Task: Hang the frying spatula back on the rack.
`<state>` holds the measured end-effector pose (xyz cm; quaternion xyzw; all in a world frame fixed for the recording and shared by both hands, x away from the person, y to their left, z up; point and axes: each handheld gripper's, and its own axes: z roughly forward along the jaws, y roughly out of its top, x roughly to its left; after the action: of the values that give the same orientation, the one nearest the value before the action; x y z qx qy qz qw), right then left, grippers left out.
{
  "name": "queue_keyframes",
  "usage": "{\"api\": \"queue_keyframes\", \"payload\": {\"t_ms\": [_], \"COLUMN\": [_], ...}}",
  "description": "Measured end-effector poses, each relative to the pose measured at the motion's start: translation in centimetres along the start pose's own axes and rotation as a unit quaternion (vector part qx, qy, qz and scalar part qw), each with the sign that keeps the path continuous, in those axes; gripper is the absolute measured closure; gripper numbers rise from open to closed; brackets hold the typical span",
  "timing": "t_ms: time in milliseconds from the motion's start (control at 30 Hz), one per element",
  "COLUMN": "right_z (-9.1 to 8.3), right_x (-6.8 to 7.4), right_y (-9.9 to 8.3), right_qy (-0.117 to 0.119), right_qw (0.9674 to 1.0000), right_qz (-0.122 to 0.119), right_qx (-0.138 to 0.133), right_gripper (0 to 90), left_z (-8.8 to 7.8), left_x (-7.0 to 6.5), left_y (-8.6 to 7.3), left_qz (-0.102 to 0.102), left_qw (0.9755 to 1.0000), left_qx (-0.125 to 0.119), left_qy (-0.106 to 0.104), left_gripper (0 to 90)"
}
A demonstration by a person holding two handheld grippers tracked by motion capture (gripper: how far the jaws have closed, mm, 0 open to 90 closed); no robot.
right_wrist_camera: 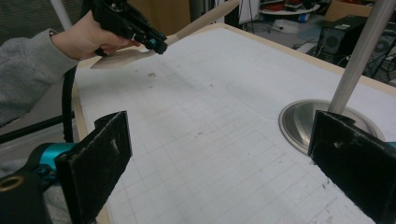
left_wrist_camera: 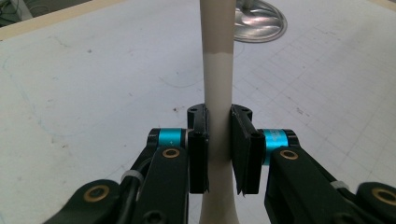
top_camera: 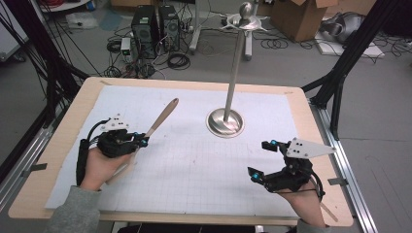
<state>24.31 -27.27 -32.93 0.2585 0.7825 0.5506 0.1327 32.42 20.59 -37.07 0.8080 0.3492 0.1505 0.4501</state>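
Item: wooden spatula; we found it pinched on its handle between the pads of the left gripper, lifted off the desk near its left edge; the handle ran up and away from the jaws toward the far edge, the broad blade lay behind the jaws, under the person's left hand. In the left gripper view the pale handle stood upright between the two black pads, both pressed against it. Item: right gripper; we recorded it near the desk's right edge, jaws spread wide with nothing between them, well apart from the spatula; in the right gripper view its pads framed bare white gridded mat. Item: metal stand; round base on the mat toward the far edge, between the two grippers, its pole rising upright.
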Motion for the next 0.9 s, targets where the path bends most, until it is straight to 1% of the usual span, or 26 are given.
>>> {"api": "queue_keyframes", "payload": {"t_ms": [167,200,300,333,400,467,500,567,633,733,833,900], "right_z": [0.1,0.1,0.1,0.1,0.0,0.0,-0.1,-0.2,-0.3,-0.5,-0.6,-0.7], "right_x": [0.0,0.0,0.0,0.0,0.0,-0.1,-0.1,-0.1,-0.2,-0.2,-0.2,-0.2], "right_y": [0.0,0.0,0.0,-0.1,-0.1,-0.1,-0.1,-0.1,-0.1,-0.1,-0.1,-0.1], "right_qy": [0.002,0.002,0.001,0.001,0.000,0.000,0.002,0.000,0.002,0.003,0.004,0.004], "right_qw": [1.0000,1.0000,1.0000,1.0000,1.0000,1.0000,1.0000,1.0000,1.0000,0.9999,0.9999,0.9999], "right_qz": [-0.001,-0.003,-0.001,0.000,0.002,0.001,0.002,0.004,0.002,0.003,0.004,0.003], "right_qx": [0.003,0.002,0.004,0.004,0.003,0.000,-0.002,-0.003,-0.007,-0.009,-0.012,-0.014], "right_gripper": [5.0,5.1,5.1,5.1,5.0,5.1,5.1,5.1,5.0,5.0,5.0,5.1], "left_z": [0.0,-0.1,-0.2,-0.3,-0.5,-0.6,-0.7,-0.8,-1.0,-1.2,-1.4,-1.4], "left_x": [-0.2,-0.2,-0.3,-0.3,-0.3,-0.5,-0.6,-0.8,-0.8,-0.8,-0.7,-0.6], "left_y": [0.4,0.6,0.9,1.1,1.6,2.1,2.4,3.1,3.7,4.6,5.3,5.6], "left_qz": [-0.002,-0.008,-0.005,-0.007,-0.004,-0.001,0.002,0.017,0.022,0.025,0.024,0.025], "left_qw": [0.9999,0.9998,0.9998,0.9996,0.9992,0.9989,0.9990,0.9992,0.9990,0.9987,0.9984,0.9985], "left_qx": [-0.005,-0.008,-0.012,-0.014,-0.023,-0.029,-0.028,-0.022,-0.023,-0.025,-0.029,-0.030], "left_qy": [-0.010,-0.015,-0.017,-0.022,-0.033,-0.036,-0.035,-0.028,-0.032,-0.035,-0.041,-0.039], "left_gripper": [77.7,77.6,77.7,77.7,77.7,77.7,77.7,77.7,77.7,77.7,77.7,77.7]}}
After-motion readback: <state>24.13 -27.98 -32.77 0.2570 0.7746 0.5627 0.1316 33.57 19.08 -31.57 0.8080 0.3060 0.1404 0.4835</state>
